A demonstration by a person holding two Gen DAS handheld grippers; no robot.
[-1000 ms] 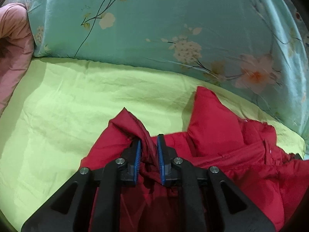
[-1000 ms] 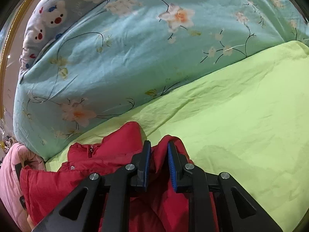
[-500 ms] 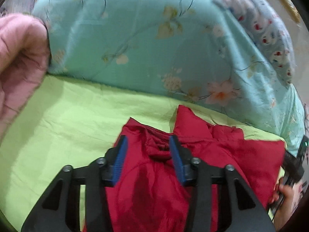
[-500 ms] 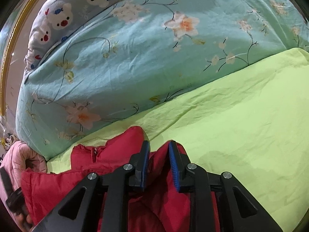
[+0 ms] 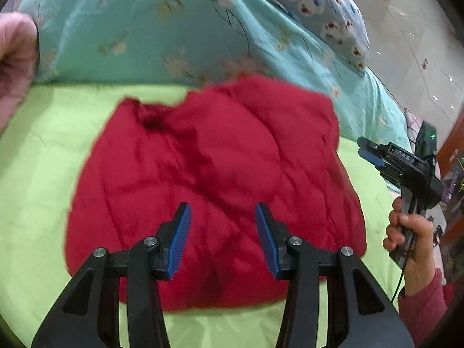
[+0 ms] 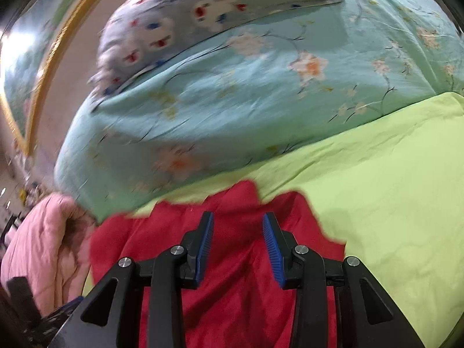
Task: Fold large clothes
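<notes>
A red padded jacket lies folded in a compact bundle on the lime-green sheet. My left gripper is open and empty, raised above the near part of the jacket. My right gripper is open and empty too, above the jacket's edge. The right gripper also shows in the left wrist view, held in a hand off the jacket's right side.
A teal floral quilt is piled behind the jacket, with a bear-print pillow on top. A pink padded garment lies at the left. The green sheet stretches to the right.
Both grippers have let go of the red jacket, opened wide and pulled back and up. The jacket now lies flat and folded on the sheet.
</notes>
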